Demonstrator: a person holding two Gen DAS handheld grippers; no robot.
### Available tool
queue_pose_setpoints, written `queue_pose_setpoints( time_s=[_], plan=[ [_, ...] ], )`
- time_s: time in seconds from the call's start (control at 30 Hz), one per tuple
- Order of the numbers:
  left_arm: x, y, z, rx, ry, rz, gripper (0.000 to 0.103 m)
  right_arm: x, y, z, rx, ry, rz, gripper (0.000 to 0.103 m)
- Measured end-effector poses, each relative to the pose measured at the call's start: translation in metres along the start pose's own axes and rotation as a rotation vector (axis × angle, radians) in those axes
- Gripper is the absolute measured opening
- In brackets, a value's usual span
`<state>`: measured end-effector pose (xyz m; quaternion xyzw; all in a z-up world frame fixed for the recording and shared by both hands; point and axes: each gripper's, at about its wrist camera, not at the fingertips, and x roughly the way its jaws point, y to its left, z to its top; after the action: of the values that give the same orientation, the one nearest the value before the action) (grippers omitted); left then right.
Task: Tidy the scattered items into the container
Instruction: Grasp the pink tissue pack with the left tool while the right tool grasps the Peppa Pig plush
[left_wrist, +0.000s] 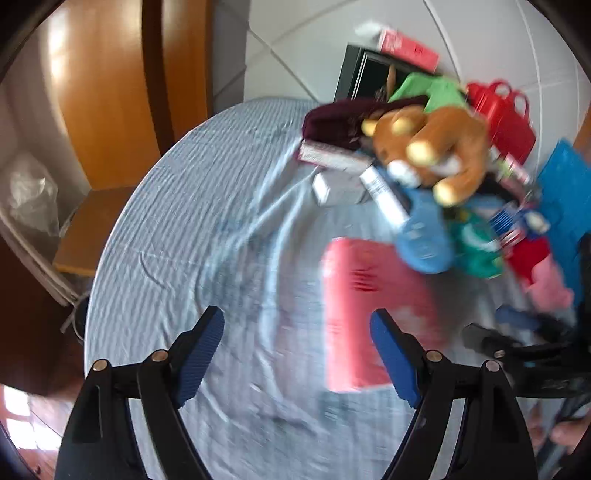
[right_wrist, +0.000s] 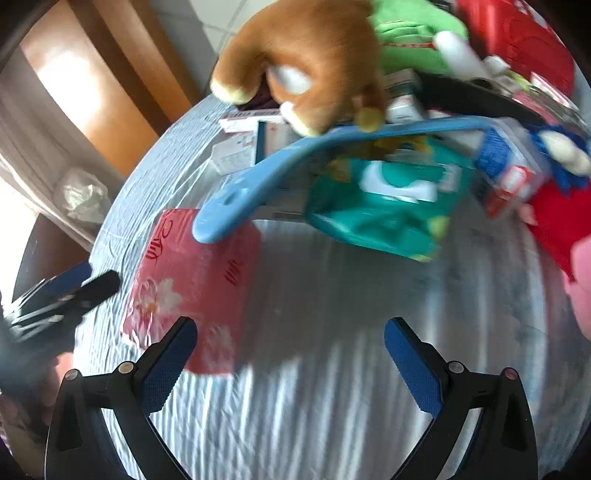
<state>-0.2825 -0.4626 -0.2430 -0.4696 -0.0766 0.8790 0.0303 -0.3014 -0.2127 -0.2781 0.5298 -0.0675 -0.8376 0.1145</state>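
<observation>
A: Both tools are empty. The left gripper has its jaws spread wide over bare striped tablecloth, and the right gripper is just as wide, with nothing between its pads.

B: Where's the nearest item?

A: The pink packet lies flat on the cloth, lower right of centre in the left wrist view, beside that gripper's right-hand finger. In the right wrist view the same pink packet sits lower left, its near edge by the left-hand finger.

B: Orientation?

A: Its long axis runs up and down the frame in the left view, leaning slightly; the near short end points toward the camera.

B: Risks?

A: The heap at upper right is loosely stacked: a brown plush toy rides on a blue shoe over a teal pack. A nudge could topple it. The packet looks soft, so a grip across its width may buckle it. Which object is the container, I can't say.
</observation>
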Motion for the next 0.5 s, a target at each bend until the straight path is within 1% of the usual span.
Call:
queue_pose_setpoints(
  time_s=[0.03, 0.07, 0.13, 0.23, 0.27, 0.3, 0.33, 0.37, 0.43, 0.5],
  plan=[
    [-0.003, -0.009, -0.001, 0.007, 0.002, -0.004, 0.081, -0.006, -0.007, -0.001, 0.009, -0.004, -0.007, 0.103],
    [-0.004, -0.024, -0.002, 0.039, 0.005, 0.009, 0.081, -0.011, -0.015, -0.001, 0.019, -0.009, -0.012, 0.103],
    [0.002, -0.045, -0.004, 0.076, 0.011, 0.055, 0.081, -0.026, -0.033, -0.003, 0.04, -0.024, -0.025, 0.103],
    [0.023, -0.069, -0.008, 0.072, 0.07, 0.057, 0.081, -0.048, -0.064, -0.005, 0.058, -0.055, -0.066, 0.103],
    [0.032, -0.075, -0.01, 0.071, 0.092, 0.068, 0.081, -0.056, -0.075, -0.005, 0.063, -0.066, -0.081, 0.103],
    [0.04, -0.08, -0.013, 0.073, 0.106, 0.104, 0.082, -0.064, -0.088, -0.004, 0.067, -0.079, -0.097, 0.103],
    [0.044, -0.084, -0.015, 0.07, 0.096, 0.133, 0.092, -0.072, -0.1, -0.003, 0.068, -0.09, -0.115, 0.103],
    [0.047, -0.086, -0.016, 0.063, 0.091, 0.156, 0.092, -0.077, -0.111, -0.001, 0.066, -0.101, -0.135, 0.103],
    [0.062, -0.089, -0.014, 0.036, 0.107, 0.216, 0.092, -0.085, -0.138, 0.004, 0.058, -0.12, -0.186, 0.103],
    [0.072, -0.09, -0.015, 0.006, 0.106, 0.253, 0.093, -0.091, -0.165, 0.009, 0.049, -0.13, -0.236, 0.103]
  ],
)
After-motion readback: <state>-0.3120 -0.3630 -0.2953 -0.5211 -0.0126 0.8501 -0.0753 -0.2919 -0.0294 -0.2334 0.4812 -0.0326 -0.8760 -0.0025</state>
